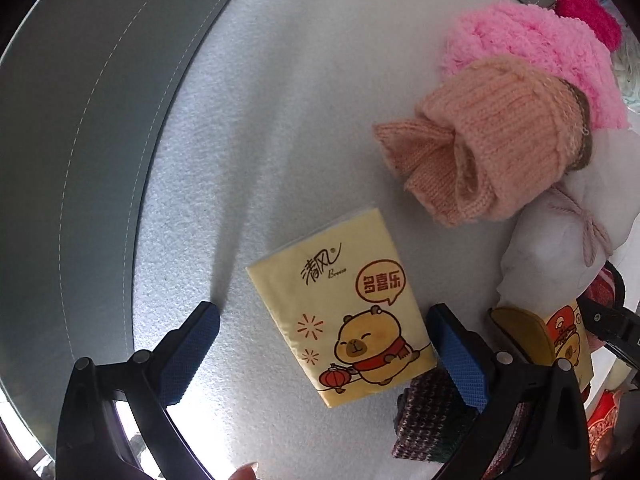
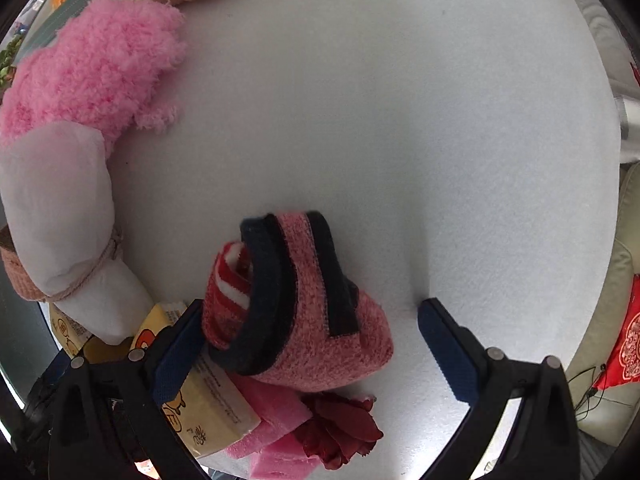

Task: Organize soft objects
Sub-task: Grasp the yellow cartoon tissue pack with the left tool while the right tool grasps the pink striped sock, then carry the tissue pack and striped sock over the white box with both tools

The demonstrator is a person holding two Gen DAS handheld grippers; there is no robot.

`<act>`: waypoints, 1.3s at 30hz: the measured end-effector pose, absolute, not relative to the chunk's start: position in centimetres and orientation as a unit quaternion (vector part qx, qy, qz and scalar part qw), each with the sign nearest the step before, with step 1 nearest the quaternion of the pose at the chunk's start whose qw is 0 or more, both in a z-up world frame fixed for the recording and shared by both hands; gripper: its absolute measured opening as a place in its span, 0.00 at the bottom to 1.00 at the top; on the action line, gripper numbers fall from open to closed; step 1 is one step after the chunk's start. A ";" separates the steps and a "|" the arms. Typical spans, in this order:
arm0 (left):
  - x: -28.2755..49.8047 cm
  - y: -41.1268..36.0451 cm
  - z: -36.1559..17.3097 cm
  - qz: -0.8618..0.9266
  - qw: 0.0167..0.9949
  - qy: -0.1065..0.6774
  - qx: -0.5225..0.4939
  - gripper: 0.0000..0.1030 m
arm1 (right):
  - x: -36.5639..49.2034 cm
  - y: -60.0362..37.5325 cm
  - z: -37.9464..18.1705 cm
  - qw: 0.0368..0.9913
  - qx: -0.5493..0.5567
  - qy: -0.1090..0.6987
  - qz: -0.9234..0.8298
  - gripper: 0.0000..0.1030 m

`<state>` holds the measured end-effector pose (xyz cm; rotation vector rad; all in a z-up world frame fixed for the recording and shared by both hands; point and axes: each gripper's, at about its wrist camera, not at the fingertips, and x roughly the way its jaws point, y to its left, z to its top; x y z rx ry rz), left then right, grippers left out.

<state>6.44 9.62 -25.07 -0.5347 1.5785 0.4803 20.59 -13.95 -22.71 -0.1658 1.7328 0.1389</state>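
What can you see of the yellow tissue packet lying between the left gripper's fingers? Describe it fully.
The yellow tissue packet is a flat, soft-looking, glossy rectangle printed with a cartoon bear, a red lantern and Chinese characters. It lies face up and askew on the white felt surface, between the open fingers of the left gripper, which do not grip it. Its lower right corner meets a dark knitted item.
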 end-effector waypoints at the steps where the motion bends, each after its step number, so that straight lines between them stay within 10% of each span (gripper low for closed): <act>1: 6.0 9.5 -25.0 0.211 0.645 0.695 -0.236 1.00 | 20.6 -14.0 -22.7 0.643 -0.076 0.760 0.063 0.96; 4: 5.8 9.5 -24.7 0.211 0.628 0.709 -0.243 1.00 | 20.4 -14.2 -22.2 0.649 -0.085 0.753 0.067 0.83; 6: 6.2 9.9 -24.9 0.213 0.623 0.711 -0.246 0.99 | 20.6 -14.4 -21.7 0.656 -0.077 0.747 0.080 0.57; 12: 6.7 8.6 -23.2 0.174 0.657 0.700 -0.218 0.60 | 20.8 -16.7 -21.0 0.653 -0.043 0.750 0.095 0.37; 39: -1.4 -1.1 -5.3 0.118 0.787 0.604 -0.045 0.59 | 11.5 -17.7 -9.8 0.665 -0.079 0.711 0.213 0.37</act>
